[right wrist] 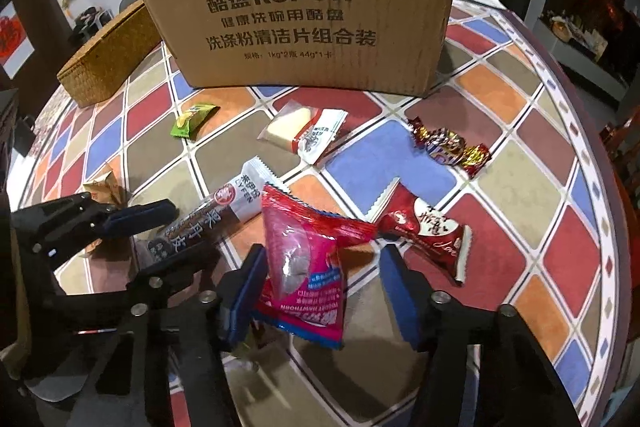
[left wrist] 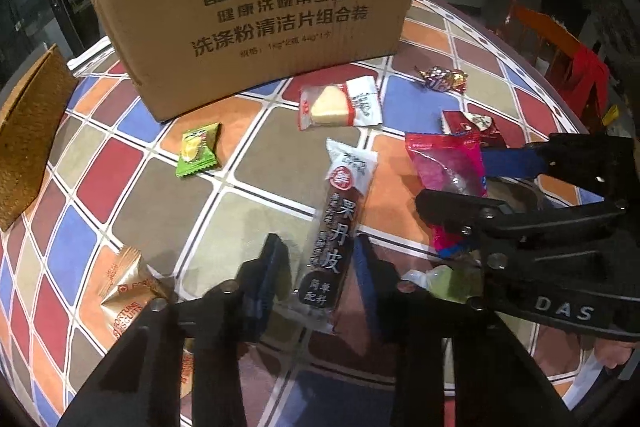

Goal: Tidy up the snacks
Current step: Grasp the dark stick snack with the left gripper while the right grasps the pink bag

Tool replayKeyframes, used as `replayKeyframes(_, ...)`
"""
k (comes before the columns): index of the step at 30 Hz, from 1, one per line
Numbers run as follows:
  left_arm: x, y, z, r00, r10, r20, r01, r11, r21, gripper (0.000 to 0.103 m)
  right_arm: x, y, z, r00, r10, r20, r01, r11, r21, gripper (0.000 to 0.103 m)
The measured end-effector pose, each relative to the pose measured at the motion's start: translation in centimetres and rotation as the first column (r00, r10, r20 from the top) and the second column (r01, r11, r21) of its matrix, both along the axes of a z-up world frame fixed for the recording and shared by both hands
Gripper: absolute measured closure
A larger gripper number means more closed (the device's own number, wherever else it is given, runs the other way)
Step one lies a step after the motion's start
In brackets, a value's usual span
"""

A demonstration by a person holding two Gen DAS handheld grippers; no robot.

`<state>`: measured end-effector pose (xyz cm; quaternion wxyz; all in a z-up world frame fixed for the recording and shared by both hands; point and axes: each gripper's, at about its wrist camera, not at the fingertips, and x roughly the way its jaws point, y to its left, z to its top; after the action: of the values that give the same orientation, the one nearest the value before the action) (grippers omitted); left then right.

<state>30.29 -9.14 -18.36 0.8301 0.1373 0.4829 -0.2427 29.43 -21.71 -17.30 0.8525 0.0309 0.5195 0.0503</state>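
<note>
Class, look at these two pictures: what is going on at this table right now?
A person holding two grippers is sorting snacks on a tiled table in front of a cardboard box. The left gripper straddles a long dark fruit-leather bar, and the right gripper straddles a pink hawthorn packet. Other wrapped snacks lie loose, none visibly boxed yet.

Round table [right wrist: 568, 163] with tiled pattern of red, blue, orange and tan squares. At back, upright cardboard box [right wrist: 304, 7], woven basket [right wrist: 108, 55] to its left. In front, loose on tiles: green candy [right wrist: 192, 121], white wedge-cake packet [right wrist: 304, 131], foil candies [right wrist: 452, 147], dark fruit-leather bar [left wrist: 340, 223], pink hawthorn bag [right wrist: 308, 263], red chocolate wrapper [right wrist: 428, 231], gold fortune-biscuit packet [left wrist: 124, 291].
</note>
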Motion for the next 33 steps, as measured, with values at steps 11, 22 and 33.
replayKeyframes(11,-0.4,0.2,0.2,1.000,0.023,-0.001,-0.023,1.000,-0.005,0.083,-0.3,-0.5,0.0,1.000,-0.016,0.003,0.015,0.999,0.032,0.070)
replayKeyframes(22,-0.7,1.1,1.7,0.996,0.088,0.016,-0.087,0.996,-0.025,0.084,-0.6,-0.3,1.8,0.999,-0.007,0.051,0.006,1.000,0.025,0.070)
replayKeyframes(33,-0.8,2.4,4.2,0.987,0.151,0.051,-0.149,0.988,-0.039,0.084,-0.5,-0.4,4.2,0.995,0.014,0.102,-0.018,0.999,0.046,0.070)
